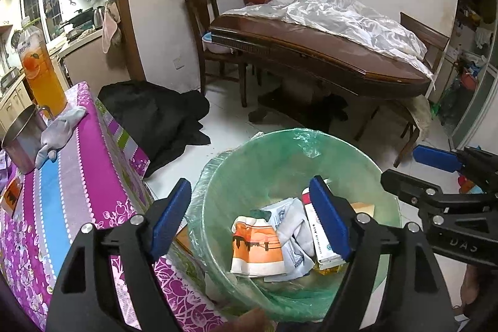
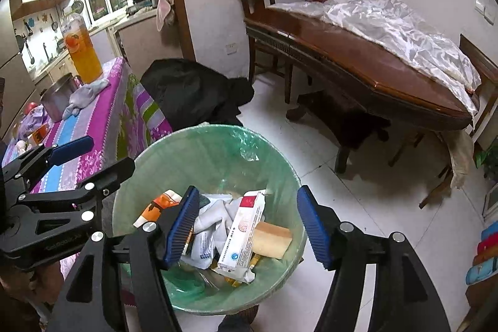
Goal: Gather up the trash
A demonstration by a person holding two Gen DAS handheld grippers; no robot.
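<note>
A: Two claws hover over the bin [image 1: 280, 151], left claw [image 1: 249, 223] and right claw [image 2: 246, 226] both spread, pinching nothing.

B: The trash — orange packet [image 1: 255, 248], white box [image 2: 242, 235] — lies inside, beside the desk [image 1: 77, 176].

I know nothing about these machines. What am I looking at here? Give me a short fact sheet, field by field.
Place: home dining area, white tile floor
Bin: round bin lined with a green plastic bag, on the floor beside the purple floral tablecloth
In bin: white and red carton, orange and white wrapper, tan sponge block, crumpled white paper
Left gripper: above the bin, jaws open, empty
Right gripper: above the bin, jaws open, empty
On cloth: steel mug, orange juice bottle, grey glove
</note>
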